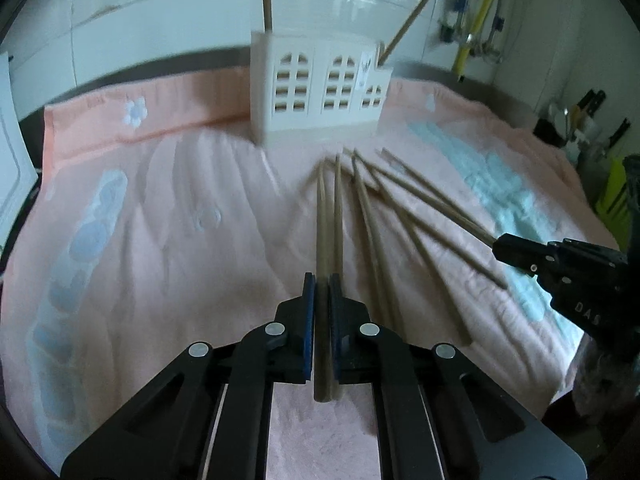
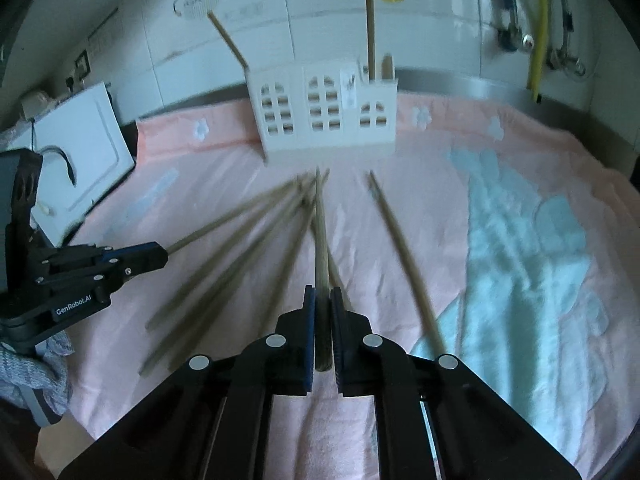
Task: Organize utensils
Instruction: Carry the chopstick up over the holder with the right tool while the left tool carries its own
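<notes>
My left gripper (image 1: 322,280) is shut on a wooden chopstick (image 1: 321,216) that points toward a white house-shaped utensil holder (image 1: 320,88). In the right wrist view my right gripper (image 2: 322,292) is shut on another chopstick (image 2: 320,224), aimed at the same holder (image 2: 324,112). Each gripper shows in the other's view: the right one (image 1: 500,246) and the left one (image 2: 163,254), both clamped on a stick's end. Several loose chopsticks (image 1: 400,220) lie fanned on the pink towel (image 1: 160,200) between them. Two chopsticks (image 2: 370,28) stand in the holder's end compartments.
A white board (image 2: 80,148) leans at the towel's left edge. A yellow pipe (image 2: 538,28) and hoses hang on the tiled back wall. Dark kitchen tools (image 1: 580,120) crowd the right side. One lone chopstick (image 2: 404,252) lies to the right of the held one.
</notes>
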Motion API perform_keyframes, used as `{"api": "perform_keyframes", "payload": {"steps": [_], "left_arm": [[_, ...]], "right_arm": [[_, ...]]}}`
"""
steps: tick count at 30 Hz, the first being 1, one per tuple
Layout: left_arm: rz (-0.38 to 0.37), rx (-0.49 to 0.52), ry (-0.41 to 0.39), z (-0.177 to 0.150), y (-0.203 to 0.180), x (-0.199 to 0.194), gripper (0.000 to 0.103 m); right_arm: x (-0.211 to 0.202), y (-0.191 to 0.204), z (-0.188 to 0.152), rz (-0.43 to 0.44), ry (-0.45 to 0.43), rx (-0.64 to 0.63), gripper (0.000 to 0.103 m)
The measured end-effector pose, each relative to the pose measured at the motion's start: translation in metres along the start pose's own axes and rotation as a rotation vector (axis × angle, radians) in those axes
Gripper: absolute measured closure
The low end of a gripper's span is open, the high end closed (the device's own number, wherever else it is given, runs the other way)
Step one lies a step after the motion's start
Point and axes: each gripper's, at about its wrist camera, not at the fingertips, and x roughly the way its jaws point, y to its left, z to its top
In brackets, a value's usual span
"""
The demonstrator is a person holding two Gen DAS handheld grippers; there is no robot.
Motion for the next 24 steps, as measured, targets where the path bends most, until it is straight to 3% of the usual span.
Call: {"api": "perform_keyframes", "payload": {"steps": [12,24], "left_arm": [[-0.018,0.008,-0.137,0.051,0.001,-0.035,0.097],[-0.041,0.047,-0.199,0.113,-0.005,-0.039,0.097]], "right_arm": [[-0.035,-0.008,0.070,0.036,-0.148,-0.030,0.096],[-0.050,-0.020,0.162,0.078,-0.195,-0.067,0.096]]}}
